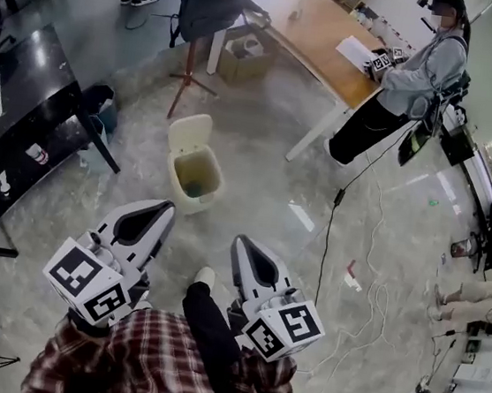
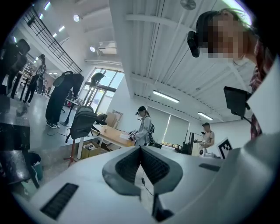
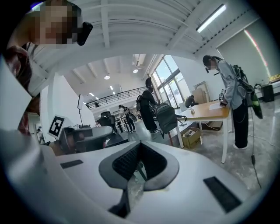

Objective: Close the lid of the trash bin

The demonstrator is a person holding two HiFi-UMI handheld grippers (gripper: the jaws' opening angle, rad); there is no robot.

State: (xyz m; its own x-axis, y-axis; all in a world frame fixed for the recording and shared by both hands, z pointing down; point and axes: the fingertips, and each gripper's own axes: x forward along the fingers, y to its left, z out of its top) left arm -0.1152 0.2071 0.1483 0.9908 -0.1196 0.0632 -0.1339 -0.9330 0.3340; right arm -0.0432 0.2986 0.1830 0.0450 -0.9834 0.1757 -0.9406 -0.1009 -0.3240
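Head view puts the trash bin (image 1: 208,197) ahead of you, lid (image 1: 190,133) up; your left tool (image 1: 165,209) and right tool (image 1: 239,240) hang short of it, both pinched together, empty.

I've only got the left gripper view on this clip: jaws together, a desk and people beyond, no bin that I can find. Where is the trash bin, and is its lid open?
Observer: The head view shows the trash bin standing out in front of the person, with its lid raised at the far side.
Operator: Is either gripper on it?
Observer: No. The left gripper and the right gripper both point towards it but stop short, touching neither bin nor lid.
Operator: Does the right one hold anything?
Observer: No. The right gripper view shows its jaws together with nothing between them.
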